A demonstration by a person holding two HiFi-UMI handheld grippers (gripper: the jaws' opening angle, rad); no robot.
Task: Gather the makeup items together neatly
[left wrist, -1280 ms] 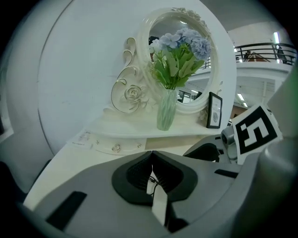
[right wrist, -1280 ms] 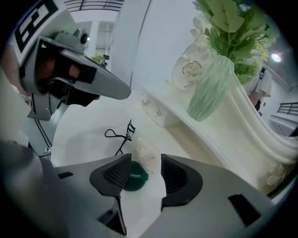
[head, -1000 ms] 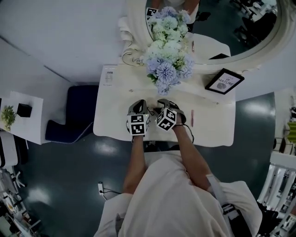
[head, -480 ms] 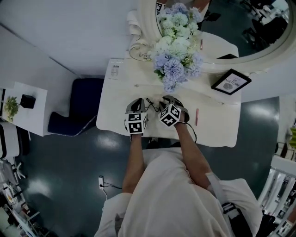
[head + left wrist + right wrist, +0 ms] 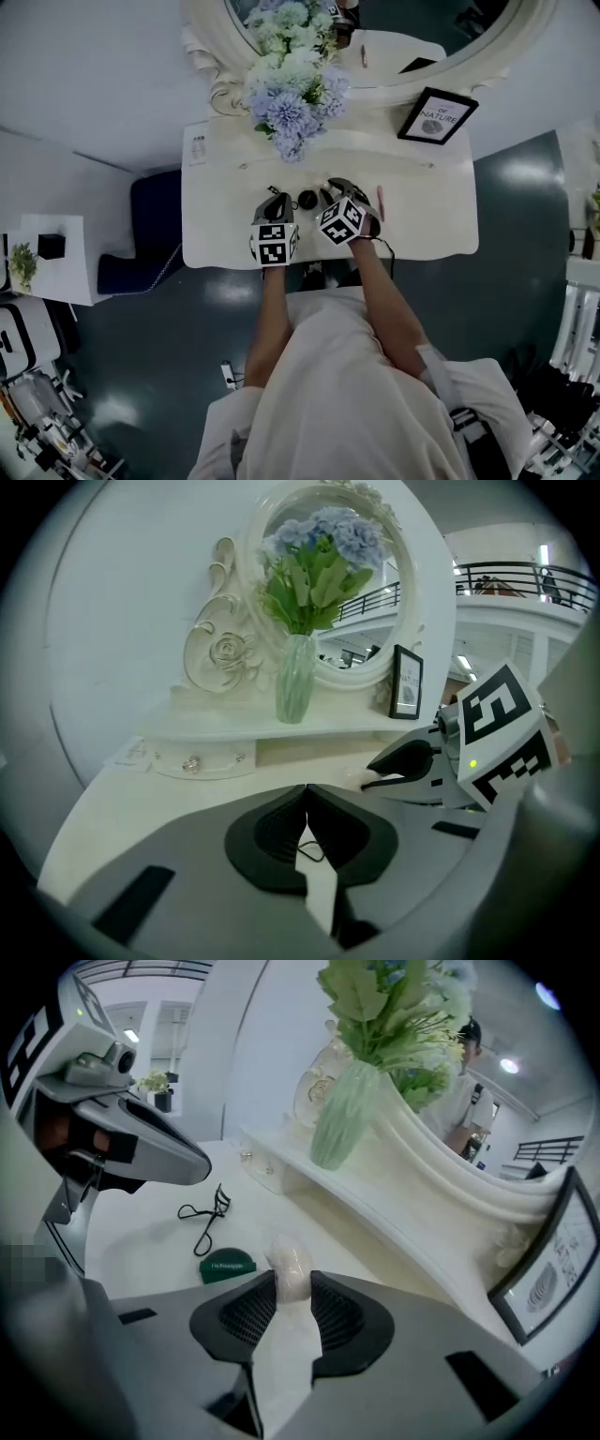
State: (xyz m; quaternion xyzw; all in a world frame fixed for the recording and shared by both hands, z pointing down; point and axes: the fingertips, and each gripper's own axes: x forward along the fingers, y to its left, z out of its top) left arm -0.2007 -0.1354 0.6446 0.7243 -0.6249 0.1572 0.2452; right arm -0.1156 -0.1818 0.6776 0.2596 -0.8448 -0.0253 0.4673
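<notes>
My right gripper [image 5: 286, 1290] is shut on a pale egg-shaped makeup sponge [image 5: 289, 1262], held just above the white dressing table [image 5: 422, 234]. In front of it lie a round green compact [image 5: 227, 1267] and a black eyelash curler [image 5: 202, 1218]. In the head view the compact [image 5: 307, 200] sits between the two grippers. My left gripper [image 5: 305, 791] is shut with nothing between its pads, and it hovers over the curler to the left of the right gripper [image 5: 330, 187]. A pink pencil [image 5: 380, 202] lies right of the right gripper.
A green glass vase of blue and white flowers [image 5: 286, 103] stands on the raised shelf in front of the oval mirror [image 5: 412, 37]. A black picture frame [image 5: 437, 114] leans at the shelf's right end. A dark blue stool [image 5: 141, 234] sits left of the table.
The head view has shifted, so the table sits higher and further left in the picture. Both grippers stay side by side at the table's middle; the compact now shows between them.
</notes>
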